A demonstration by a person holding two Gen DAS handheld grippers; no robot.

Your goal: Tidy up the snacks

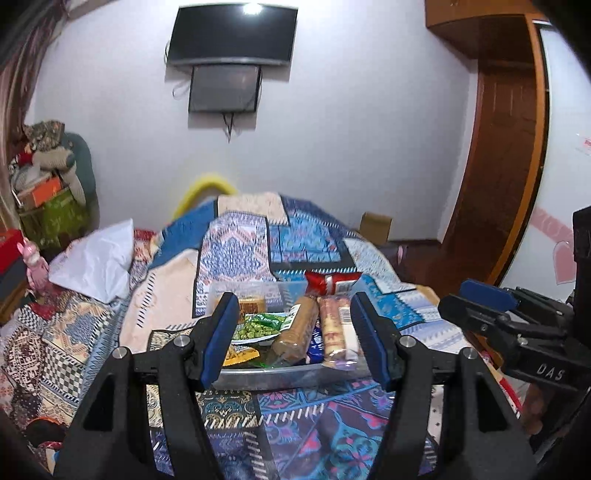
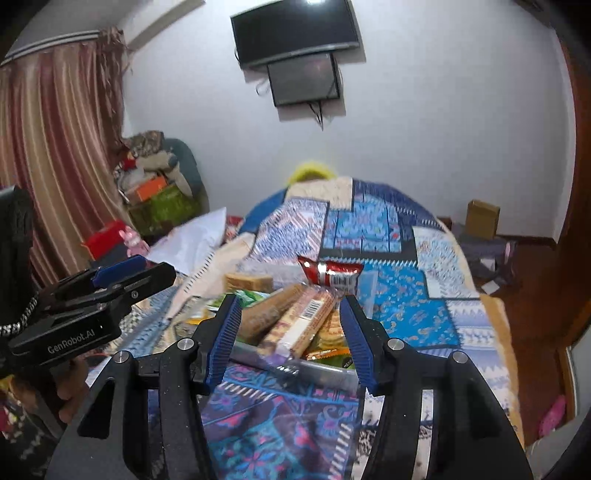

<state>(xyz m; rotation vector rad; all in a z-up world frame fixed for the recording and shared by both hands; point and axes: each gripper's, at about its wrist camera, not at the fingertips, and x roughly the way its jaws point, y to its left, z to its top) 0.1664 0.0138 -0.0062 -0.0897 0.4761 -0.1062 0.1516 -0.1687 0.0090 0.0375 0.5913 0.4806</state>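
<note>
Two biscuit rolls [image 1: 334, 328], one red packet [image 1: 330, 282], one green-pea packet [image 1: 258, 326], one clear tray [image 1: 291, 373]

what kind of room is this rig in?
Almost certainly a home bedroom. A bed under a patchwork quilt fills the middle, a TV hangs on the far wall, and a striped curtain covers the left side. The snacks sit in a clear tray on the bed.

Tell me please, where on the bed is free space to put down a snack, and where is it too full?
Free: the quilt between the clear tray and the left claw, and the blue patchwork right of the tray. Crowded: the tray itself, piled with biscuit rolls, green peas and a red packet.
</note>
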